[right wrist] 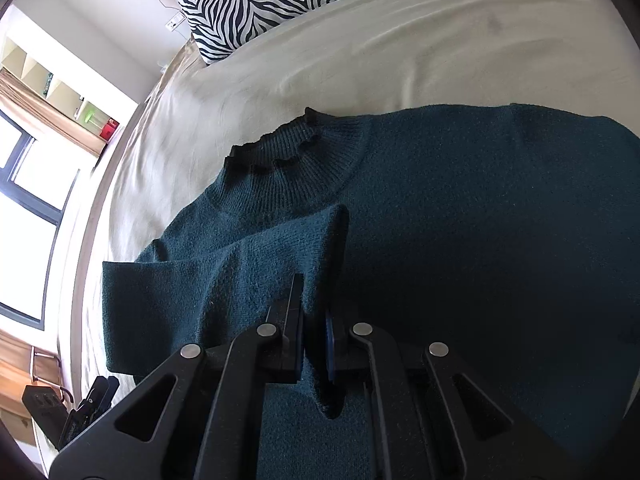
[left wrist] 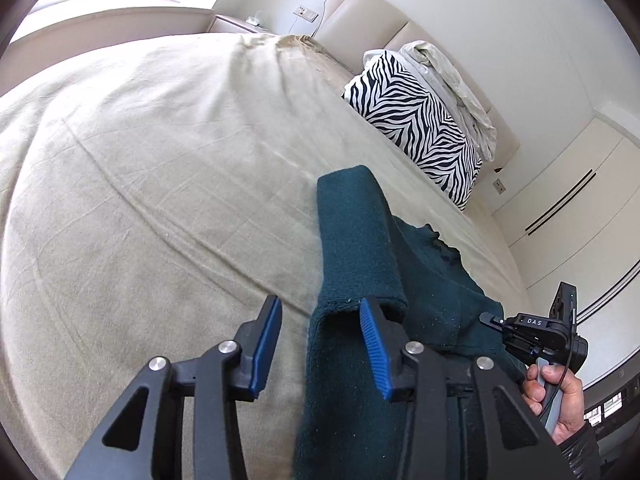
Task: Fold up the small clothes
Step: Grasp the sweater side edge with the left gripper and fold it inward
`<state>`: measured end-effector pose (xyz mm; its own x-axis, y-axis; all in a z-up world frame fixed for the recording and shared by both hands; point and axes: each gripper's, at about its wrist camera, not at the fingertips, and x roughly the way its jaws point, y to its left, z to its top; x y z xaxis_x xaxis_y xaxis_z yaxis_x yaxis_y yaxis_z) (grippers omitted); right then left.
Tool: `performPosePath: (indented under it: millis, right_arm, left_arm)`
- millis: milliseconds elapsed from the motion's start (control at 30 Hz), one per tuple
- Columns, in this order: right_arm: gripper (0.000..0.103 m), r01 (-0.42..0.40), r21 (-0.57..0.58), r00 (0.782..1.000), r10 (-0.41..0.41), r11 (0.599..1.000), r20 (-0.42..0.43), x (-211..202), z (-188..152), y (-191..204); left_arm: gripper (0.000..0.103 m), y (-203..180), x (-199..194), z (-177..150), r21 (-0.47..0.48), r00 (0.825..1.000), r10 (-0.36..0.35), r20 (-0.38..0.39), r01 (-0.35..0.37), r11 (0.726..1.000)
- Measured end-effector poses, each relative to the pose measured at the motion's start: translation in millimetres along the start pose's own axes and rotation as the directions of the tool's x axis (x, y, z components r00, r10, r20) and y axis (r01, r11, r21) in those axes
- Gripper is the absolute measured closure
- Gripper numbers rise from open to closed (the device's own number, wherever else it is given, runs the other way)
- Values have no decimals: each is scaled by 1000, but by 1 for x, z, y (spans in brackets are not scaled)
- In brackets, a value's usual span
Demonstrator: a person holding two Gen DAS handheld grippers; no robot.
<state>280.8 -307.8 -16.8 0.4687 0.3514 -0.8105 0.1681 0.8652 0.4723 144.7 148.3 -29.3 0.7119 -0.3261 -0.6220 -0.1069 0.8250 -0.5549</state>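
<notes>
A dark teal knitted sweater (right wrist: 460,220) is shown spread on a bed (left wrist: 140,180) covered with a cream sheet, its ribbed, frilled collar (right wrist: 288,156) turned toward a zebra-striped pillow (right wrist: 272,0) at the head of the bed. One sleeve (right wrist: 224,276) has been laid across the body of the garment.

The right tongs (right wrist: 314,340) are seen drawn together and clamped on a raised ridge of the sleeve fabric. The left tongs (left wrist: 320,344) are held apart; the sleeve's edge lies beside the inner blue pad (left wrist: 374,354), but no pinch by the pads is shown. The right-hand tool, held in a hand (left wrist: 560,404), is visible at the lower right edge of the left wrist view.

The garment is judged to be soft, light and limp: no shape will be kept where it is unsupported, and sagging is to be expected between two holds. The fuzzy knit is judged to be grippy rather than slippery, though stretching may be caused by a hard pull. It is best taken at firm doubled edges, namely the cuff, the shoulder seam or the hem, with both layers pinched together so that the fold travels as one piece.
</notes>
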Motion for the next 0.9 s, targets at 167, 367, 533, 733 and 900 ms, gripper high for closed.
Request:
performPosePath:
  millis: [167, 367, 533, 733, 900]
  right_arm:
    - [96, 7, 56, 1000, -8, 998, 16, -11, 3, -25]
    - [96, 9, 97, 999, -12, 995, 30, -29, 1, -44]
    - [96, -3, 126, 1000, 0, 992, 19, -26, -1, -58]
    - [95, -37, 148, 999, 34, 988, 17, -10, -5, -74]
    - [92, -80, 177, 997, 79, 981, 12, -16, -8, -86]
  left_arm:
    - [60, -5, -1, 22, 28, 999, -7, 37, 6, 1000]
    - [63, -13, 14, 47, 57, 998, -63, 25, 61, 996]
    - [63, -20, 53, 65, 88, 996, -67, -53, 71, 994]
    - [63, -21, 105, 72, 127, 991, -13, -132, 30, 991]
    - [68, -12, 124, 73, 135, 987, 15, -161, 7, 991]
